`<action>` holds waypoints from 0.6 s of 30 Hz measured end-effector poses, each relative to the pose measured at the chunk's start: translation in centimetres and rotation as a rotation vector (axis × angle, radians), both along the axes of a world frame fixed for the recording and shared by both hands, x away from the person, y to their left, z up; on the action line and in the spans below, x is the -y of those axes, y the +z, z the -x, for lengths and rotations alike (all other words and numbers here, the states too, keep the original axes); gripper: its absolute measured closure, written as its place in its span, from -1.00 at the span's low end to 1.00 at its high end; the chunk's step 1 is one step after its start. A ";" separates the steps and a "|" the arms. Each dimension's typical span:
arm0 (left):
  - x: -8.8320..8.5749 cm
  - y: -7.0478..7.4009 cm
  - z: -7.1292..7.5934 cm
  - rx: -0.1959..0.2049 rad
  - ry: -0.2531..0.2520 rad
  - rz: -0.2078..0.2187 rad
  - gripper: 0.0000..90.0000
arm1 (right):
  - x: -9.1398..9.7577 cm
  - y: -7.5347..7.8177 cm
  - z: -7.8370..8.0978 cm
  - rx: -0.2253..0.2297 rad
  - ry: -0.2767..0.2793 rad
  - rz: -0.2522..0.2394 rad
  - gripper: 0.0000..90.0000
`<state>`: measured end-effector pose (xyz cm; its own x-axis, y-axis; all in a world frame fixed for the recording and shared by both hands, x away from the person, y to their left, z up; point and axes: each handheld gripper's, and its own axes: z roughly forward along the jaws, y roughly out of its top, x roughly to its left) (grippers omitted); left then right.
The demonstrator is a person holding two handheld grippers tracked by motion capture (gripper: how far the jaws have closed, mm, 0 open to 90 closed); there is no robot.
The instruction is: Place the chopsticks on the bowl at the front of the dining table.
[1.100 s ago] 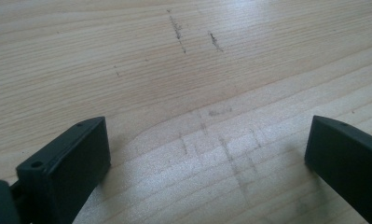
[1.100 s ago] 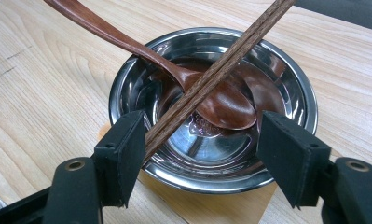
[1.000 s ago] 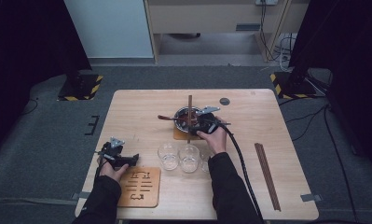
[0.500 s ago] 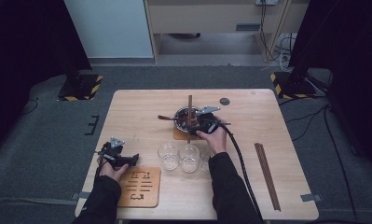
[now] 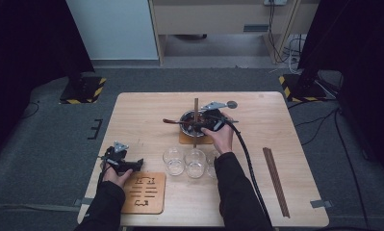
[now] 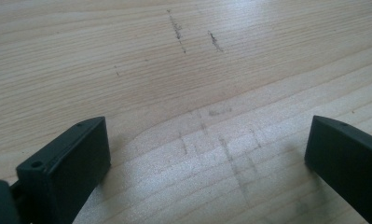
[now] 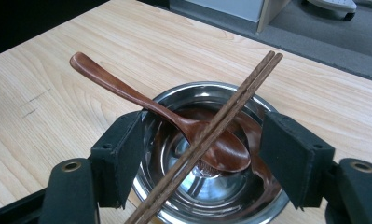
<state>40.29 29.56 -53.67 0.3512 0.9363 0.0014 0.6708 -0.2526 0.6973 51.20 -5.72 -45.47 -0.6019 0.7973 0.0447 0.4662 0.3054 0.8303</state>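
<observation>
While my right gripper hangs over the bowl, its jaws stand apart w/ the chopsticks and the spoon running between them; pads press on nothing, so it's released. In the right gripper view the steel bowl sits right under the jaws. The spoon's bowl end lies inside it and the handle sticks out over the rim to the upper left. The chopsticks, a pair side by side, lie across the rim on a diagonal, over the spoon, touching it near the neck.

From the high view the bowl is on a small brown mat, about mid-bench, a bit toward the far edge. The chopsticks run far-to-near across it, and the spoon handle points toward the left edge. My right hand is at the bowl's near-right side.

Three glasses stand in a tight cluster just nearer than the mat. A second chopstick pair lies along the right edge, well apart from the rest. A small dark disc sits near the far edge, right of the bowl.

My left gripper rests near the left edge, just beyond the wooden trivet at the near-left corner. Left gripper view: jaws wide apart over bare bench, nothing between them, so released too.
</observation>
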 end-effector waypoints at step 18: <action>0.0 0.0 0.0 0.000 0.001 0.001 -1.00 | -1.1 -2.3 -0.5 -0.061 0.008 0.097 -0.34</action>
<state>40.29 29.55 -53.67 0.3504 0.9366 0.0006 0.6707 -0.2514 0.6978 51.73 -4.64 -47.78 -0.6067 0.7949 0.0038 0.5120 0.3871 0.7668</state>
